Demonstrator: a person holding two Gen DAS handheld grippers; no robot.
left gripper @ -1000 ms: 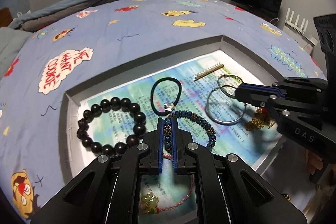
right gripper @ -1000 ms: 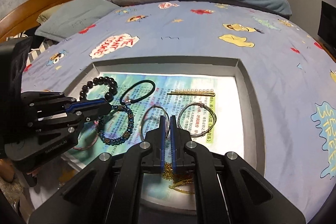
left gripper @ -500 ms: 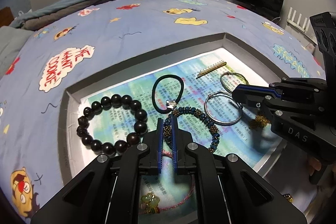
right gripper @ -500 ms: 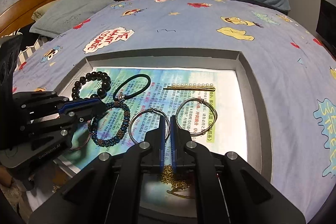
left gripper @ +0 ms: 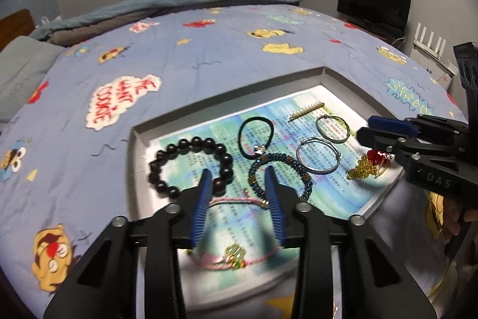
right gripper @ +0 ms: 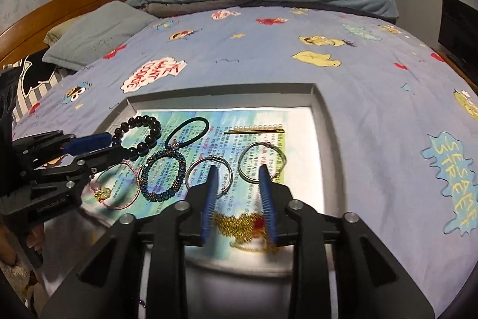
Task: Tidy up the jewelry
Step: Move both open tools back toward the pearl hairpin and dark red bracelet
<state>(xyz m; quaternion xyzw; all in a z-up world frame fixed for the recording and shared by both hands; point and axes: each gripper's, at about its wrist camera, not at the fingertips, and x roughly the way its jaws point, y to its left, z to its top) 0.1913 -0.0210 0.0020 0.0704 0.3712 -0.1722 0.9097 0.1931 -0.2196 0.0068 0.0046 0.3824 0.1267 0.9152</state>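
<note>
A shallow grey tray (left gripper: 227, 97) (right gripper: 221, 93) lined with printed paper lies on the bed. My left gripper (left gripper: 237, 178) (right gripper: 110, 145) is opening over a pink cord bracelet (left gripper: 236, 201) (right gripper: 116, 187), its pads clear of the cord. Beside it lie a black bead bracelet (left gripper: 191, 163) and a blue bead bracelet (left gripper: 280, 169). My right gripper (right gripper: 238, 172) (left gripper: 373, 130) is opening too. A gold chain with red beads (right gripper: 245, 224) (left gripper: 367, 165) rests on the paper between its fingers, untouched. Two silver bangles (right gripper: 209, 174) (right gripper: 263, 162) lie just ahead.
Further back on the paper are a black hair tie (left gripper: 257, 133) and a pearl hairpin (right gripper: 257, 129). Blue cartoon bedding (right gripper: 269, 56) surrounds the tray. A pillow (right gripper: 95, 35) and wooden headboard lie far left; a dark screen (left gripper: 373, 5) stands at the right wall.
Both grippers went from shut to open and drew back and up a little. The pink cord bracelet and the gold chain now show between the parted fingers.
</note>
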